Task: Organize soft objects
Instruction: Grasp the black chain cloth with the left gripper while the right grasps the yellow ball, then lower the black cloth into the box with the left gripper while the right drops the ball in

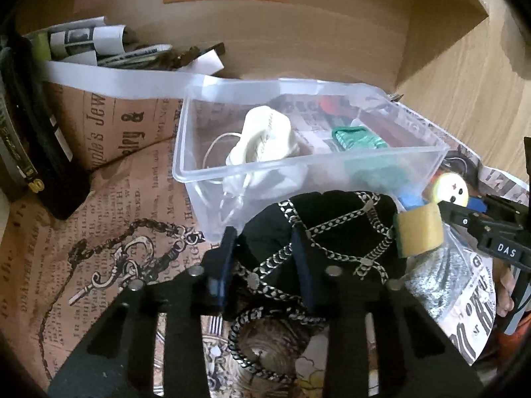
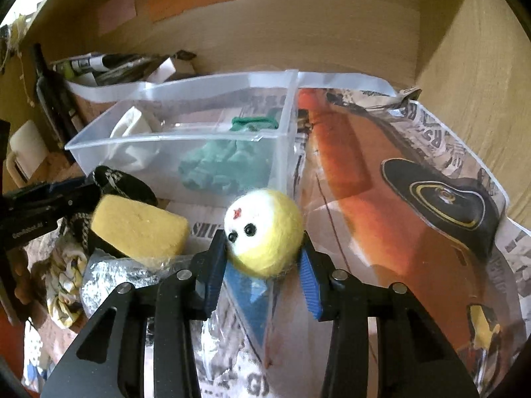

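My left gripper (image 1: pixel 264 258) is shut on a black cloth with a silver chain print (image 1: pixel 335 229), held just in front of the clear plastic bin (image 1: pixel 312 162). My right gripper (image 2: pixel 262 258) is shut on a yellow and white felt ball with a face (image 2: pixel 264 232), to the right front of the bin (image 2: pixel 186 139). The ball also shows in the left wrist view (image 1: pixel 452 188). The bin holds a white cloth item (image 1: pixel 265 139) and a green cloth (image 1: pixel 358 137). A yellow sponge (image 2: pixel 139 229) lies between the grippers, on a silver bag (image 2: pixel 109 278).
Printed newspaper sheets (image 2: pixel 398 172) cover the wooden desk. A black bottle and box (image 1: pixel 36 152) stand at the left with rolled papers (image 1: pixel 96 43) behind. A wooden back wall and side panel (image 1: pixel 415 26) close the space. A patterned scarf (image 2: pixel 64 285) lies at the left.
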Demonstrator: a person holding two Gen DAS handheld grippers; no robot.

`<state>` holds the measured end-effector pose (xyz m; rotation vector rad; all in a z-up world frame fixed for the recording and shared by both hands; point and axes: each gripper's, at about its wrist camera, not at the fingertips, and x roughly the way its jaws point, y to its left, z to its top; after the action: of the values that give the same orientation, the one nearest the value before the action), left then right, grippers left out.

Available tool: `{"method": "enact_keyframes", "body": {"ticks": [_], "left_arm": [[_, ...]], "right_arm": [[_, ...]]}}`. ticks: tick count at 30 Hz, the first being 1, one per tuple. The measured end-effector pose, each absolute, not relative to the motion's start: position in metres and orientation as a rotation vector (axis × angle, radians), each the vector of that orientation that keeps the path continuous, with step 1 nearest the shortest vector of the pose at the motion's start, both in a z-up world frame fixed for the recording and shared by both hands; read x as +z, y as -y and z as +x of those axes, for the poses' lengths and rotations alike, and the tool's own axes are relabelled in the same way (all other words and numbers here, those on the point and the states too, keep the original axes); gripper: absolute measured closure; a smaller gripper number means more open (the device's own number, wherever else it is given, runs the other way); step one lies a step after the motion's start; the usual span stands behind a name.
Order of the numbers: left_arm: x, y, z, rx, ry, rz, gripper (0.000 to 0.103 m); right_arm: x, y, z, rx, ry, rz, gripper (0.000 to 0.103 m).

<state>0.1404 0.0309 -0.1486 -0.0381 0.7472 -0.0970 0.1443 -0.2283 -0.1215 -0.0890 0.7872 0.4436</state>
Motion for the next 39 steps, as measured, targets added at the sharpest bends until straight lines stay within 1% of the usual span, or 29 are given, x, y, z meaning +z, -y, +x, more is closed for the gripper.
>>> {"method": "enact_keyframes", "body": {"ticks": [1,2,6,15,18,19,23,25,27,28,29,30,31,32,34,39], "left_arm": [[-0.148,-0.032,0.138,-0.095,-0.745,-0.032,0.081],[-0.148,-0.032,0.136,-0.088,-0.737,-0.032,0.084],[-0.139,-0.038,0.123,-0.072,-0.689,-0.065,0.087],[-0.095,-0.032,0.097,-0.091,-0.559,-0.078,0.091],[-0.081,-0.030,0.095,-0.090,-0.515,-0.071,0.094],[-0.075,-0.029,0.095,-0.090,-0.497,-0.068,0.102],[-0.061,-0.029,0.098,-0.102,-0.452,-0.071,0.103],[-0.059,-0.031,0.102,-0.121,-0.465,-0.067,0.102],[-0.062,-0.032,0.105,-0.140,-0.503,-0.063,0.100],[-0.065,-0.033,0.106,-0.135,-0.522,-0.056,0.094],[-0.070,-0.035,0.107,-0.127,-0.542,-0.047,0.083],[-0.074,-0.036,0.106,-0.119,-0.556,-0.039,0.075],[-0.082,-0.039,0.108,-0.100,-0.576,-0.032,0.060],[-0.088,-0.041,0.109,-0.085,-0.590,-0.028,0.048],[-0.104,-0.050,0.117,-0.045,-0.632,-0.016,0.045],[-0.142,-0.071,0.142,-0.018,-0.800,-0.045,0.045]], "right_arm": [[-0.120,0.230,0.143,0.441,-0.780,-0.082,0.065],[-0.118,0.231,0.142,0.440,-0.774,-0.076,0.065],[-0.107,0.234,0.139,0.437,-0.740,-0.070,0.065],[-0.064,0.231,0.125,0.487,-0.608,-0.041,0.065],[-0.051,0.226,0.124,0.511,-0.565,-0.040,0.065],[-0.048,0.224,0.125,0.515,-0.552,-0.042,0.065],[-0.044,0.221,0.129,0.528,-0.539,-0.040,0.065],[-0.044,0.220,0.132,0.549,-0.544,-0.030,0.065],[-0.044,0.218,0.136,0.565,-0.552,-0.023,0.065],[-0.044,0.218,0.136,0.571,-0.555,-0.020,0.065],[-0.044,0.218,0.138,0.581,-0.560,-0.016,0.065],[-0.044,0.217,0.140,0.590,-0.567,-0.013,0.065],[-0.044,0.216,0.143,0.596,-0.572,-0.012,0.065],[-0.044,0.214,0.147,0.598,-0.576,-0.018,0.065],[-0.044,0.211,0.151,0.599,-0.575,-0.030,0.065],[-0.042,0.201,0.161,0.601,-0.573,-0.064,0.065]]}}
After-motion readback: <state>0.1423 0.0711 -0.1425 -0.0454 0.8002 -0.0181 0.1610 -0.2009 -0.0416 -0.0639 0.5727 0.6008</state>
